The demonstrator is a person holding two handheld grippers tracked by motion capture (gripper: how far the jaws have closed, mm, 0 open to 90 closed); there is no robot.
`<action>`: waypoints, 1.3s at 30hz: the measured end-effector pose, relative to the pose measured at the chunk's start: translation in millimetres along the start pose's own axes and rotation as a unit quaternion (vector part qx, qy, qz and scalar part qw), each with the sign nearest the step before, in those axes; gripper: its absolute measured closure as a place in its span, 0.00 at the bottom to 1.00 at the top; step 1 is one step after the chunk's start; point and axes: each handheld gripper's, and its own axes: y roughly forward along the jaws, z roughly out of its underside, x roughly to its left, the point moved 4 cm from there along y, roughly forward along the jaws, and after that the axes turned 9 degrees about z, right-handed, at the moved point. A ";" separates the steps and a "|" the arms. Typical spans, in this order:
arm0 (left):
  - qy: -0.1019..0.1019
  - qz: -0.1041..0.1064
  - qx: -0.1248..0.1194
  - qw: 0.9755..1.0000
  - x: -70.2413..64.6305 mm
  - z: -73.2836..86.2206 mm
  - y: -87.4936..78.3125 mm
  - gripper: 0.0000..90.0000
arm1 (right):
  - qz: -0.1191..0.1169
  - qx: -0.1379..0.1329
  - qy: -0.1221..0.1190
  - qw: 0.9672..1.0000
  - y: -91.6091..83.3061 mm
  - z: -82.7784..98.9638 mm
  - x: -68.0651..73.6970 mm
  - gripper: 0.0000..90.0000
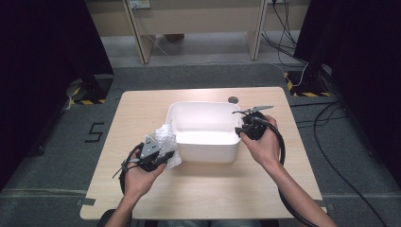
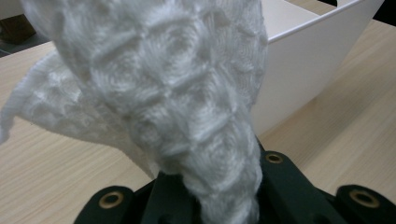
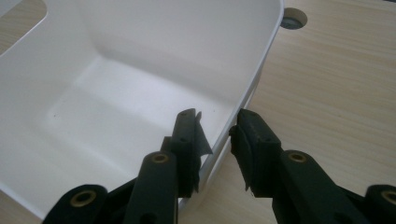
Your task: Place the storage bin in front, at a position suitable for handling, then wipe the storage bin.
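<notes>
A white knitted cloth (image 1: 166, 138) hangs bunched from my left gripper (image 1: 158, 152), just left of a white plastic bin (image 1: 203, 105). In the left gripper view the cloth (image 2: 177, 93) rises out of the shut jaws of my left gripper (image 2: 222, 191) and hides their tips, with the bin (image 2: 303, 60) behind it. My right gripper (image 1: 242, 131) is at the bin's right wall. In the right gripper view my right gripper (image 3: 217, 135) straddles that wall of the bin (image 3: 140, 56), one jaw inside and one outside, pads pressed on it. The bin holds nothing.
The bin stands mid-table on a light wooden table (image 1: 203, 189). A round cable hole (image 1: 232, 100) lies just behind the bin's right corner. Cables trail over the floor at the right, and dark curtains flank both sides.
</notes>
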 end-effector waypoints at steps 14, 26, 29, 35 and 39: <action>0.003 -0.028 -0.008 1.000 4.8 6.5 -8.6 0.91 | -0.012 -0.007 0.009 1.000 7.1 1.0 -3.5 0.75; 0.004 -0.030 0.000 1.000 4.7 9.7 -2.8 0.91 | -0.017 0.000 0.007 1.000 2.0 4.4 -1.8 0.73; 0.007 -0.028 0.002 1.000 4.0 9.0 -1.8 0.91 | -0.012 0.001 0.003 1.000 0.4 6.8 0.6 0.72; 0.008 -0.029 0.001 1.000 2.0 12.8 0.1 0.91 | 0.002 -0.005 -0.009 1.000 0.7 5.8 3.2 0.75; 0.006 -0.037 0.003 0.999 5.0 15.7 1.0 0.91 | 0.006 -0.012 -0.013 1.000 3.3 4.1 4.0 0.77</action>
